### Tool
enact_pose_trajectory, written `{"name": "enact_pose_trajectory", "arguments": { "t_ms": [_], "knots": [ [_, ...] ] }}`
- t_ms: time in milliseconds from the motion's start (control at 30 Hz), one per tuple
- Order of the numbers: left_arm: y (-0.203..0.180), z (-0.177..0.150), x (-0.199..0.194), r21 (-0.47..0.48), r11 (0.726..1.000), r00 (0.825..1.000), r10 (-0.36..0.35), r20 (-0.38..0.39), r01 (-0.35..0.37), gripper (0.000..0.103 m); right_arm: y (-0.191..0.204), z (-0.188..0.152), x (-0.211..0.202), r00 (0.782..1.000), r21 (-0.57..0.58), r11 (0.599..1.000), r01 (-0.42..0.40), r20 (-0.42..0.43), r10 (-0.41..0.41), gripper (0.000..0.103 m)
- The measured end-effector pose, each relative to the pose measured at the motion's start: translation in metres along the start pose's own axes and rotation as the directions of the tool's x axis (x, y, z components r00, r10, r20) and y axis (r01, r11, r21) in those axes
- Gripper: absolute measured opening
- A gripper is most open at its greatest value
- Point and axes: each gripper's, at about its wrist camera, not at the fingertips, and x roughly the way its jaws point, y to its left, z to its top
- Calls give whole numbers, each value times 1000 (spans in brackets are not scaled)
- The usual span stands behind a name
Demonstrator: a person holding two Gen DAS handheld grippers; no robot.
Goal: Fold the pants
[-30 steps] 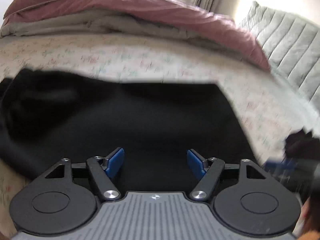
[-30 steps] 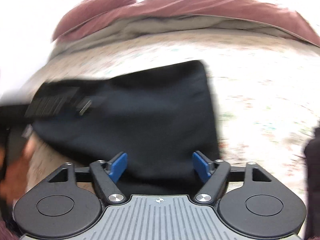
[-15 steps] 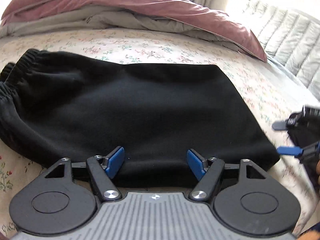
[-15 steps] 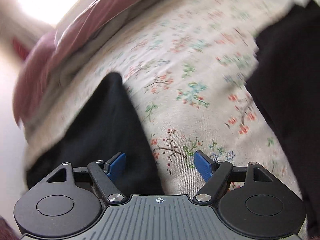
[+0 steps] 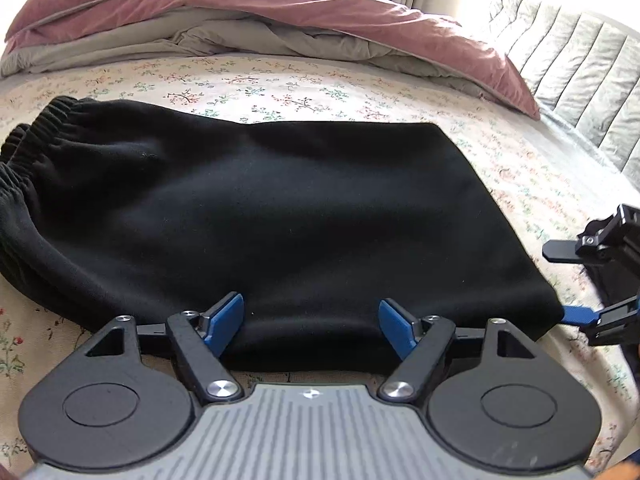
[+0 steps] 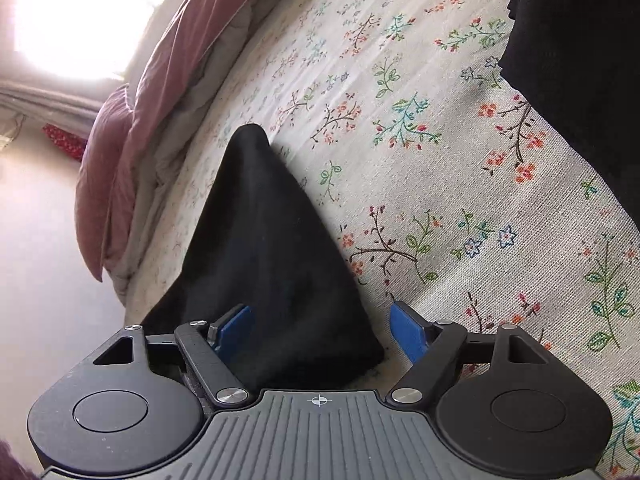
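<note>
Left gripper [image 5: 311, 316]: fingers wide, empty, at near hem of pants [image 5: 280, 208].
Right gripper [image 6: 322, 330]: fingers wide, straddling the pants' near right corner; seemingly nearer a grasp.
Pants: black, folded, on bed [image 5: 520, 160]; long axis left-right, waistband far left.
Duvet [image 5: 280, 4]: beyond.

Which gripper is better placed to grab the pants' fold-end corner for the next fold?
Right, probably. The right gripper is open and straddles the near corner of the black pants, with one blue finger over the cloth. The left gripper is open at mid-edge, away from any corner.
</note>
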Motion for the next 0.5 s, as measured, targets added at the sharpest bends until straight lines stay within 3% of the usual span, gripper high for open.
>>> {"name": "enact_pose_trajectory", "arguments": {
  "t_ms": [100, 233, 500],
  "knots": [
    [-3, 0, -2, 11, 1000, 1000, 13, 0, -13, 100, 2, -3, 4, 1000, -14, 1000, -5, -6, 5, 66],
    [-5, 0, -11, 7, 999, 999, -41, 28, 41, 100, 1, -7, 7, 1000, 2, 1000, 9, 12, -9, 53],
    [-7, -6, 1, 62, 998, 1000, -27, 11, 26, 100, 0, -14, 11, 998, 12, 1000, 23, 59, -24, 53]
  ]
}}
